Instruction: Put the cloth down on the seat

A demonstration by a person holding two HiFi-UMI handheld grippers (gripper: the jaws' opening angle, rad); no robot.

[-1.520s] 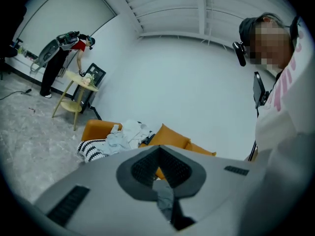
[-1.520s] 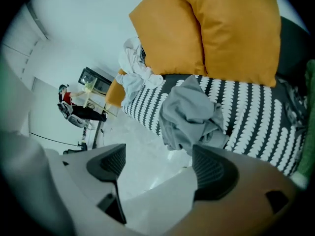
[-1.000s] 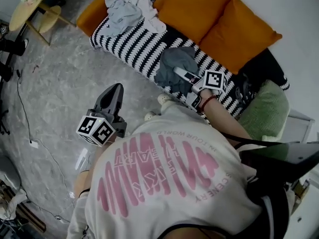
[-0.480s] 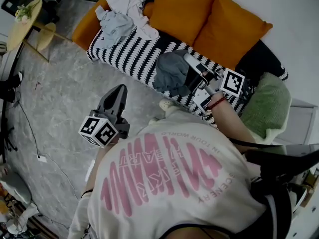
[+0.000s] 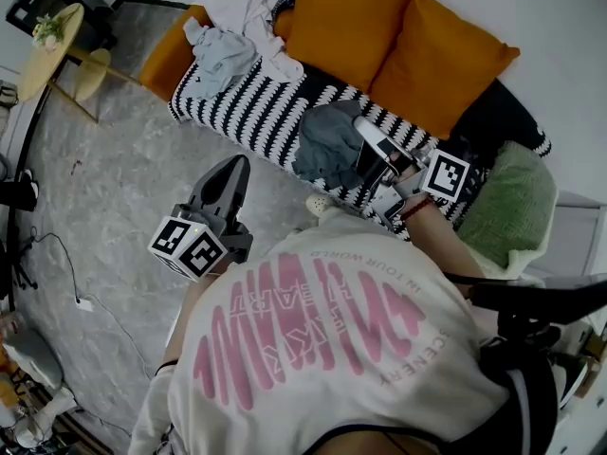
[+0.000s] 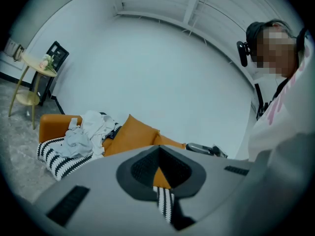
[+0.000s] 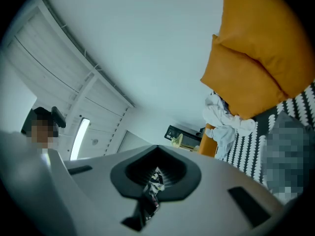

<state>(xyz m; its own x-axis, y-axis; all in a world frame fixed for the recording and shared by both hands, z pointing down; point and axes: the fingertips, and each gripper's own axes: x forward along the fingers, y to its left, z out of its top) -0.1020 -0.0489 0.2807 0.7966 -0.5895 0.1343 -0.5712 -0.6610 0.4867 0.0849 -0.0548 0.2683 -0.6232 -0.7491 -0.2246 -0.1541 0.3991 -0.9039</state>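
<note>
The grey cloth [image 5: 327, 145] lies crumpled on the black-and-white striped seat [image 5: 256, 102] of the sofa. It also shows at the right edge of the right gripper view, as the grey cloth [image 7: 290, 146]. My right gripper [image 5: 364, 127] hovers over the cloth's right side, shut, with nothing between its jaws. In its own view the right gripper [image 7: 156, 150] points up and away from the seat. My left gripper [image 5: 235, 167] hangs over the floor in front of the sofa, shut and empty. The left gripper [image 6: 158, 150] faces the sofa.
Two orange cushions [image 5: 379, 27] lean on the sofa back. A pile of pale clothes [image 5: 232, 27] lies at the sofa's far left end. A green cushion [image 5: 517, 202] sits at the right end. A round side table [image 5: 47, 41] and a cable [image 5: 57, 273] are on the floor.
My right gripper was open at the grey cloth; it has come away to the right and shut empty. The cloth stays on the seat. The left gripper has hardly moved.
</note>
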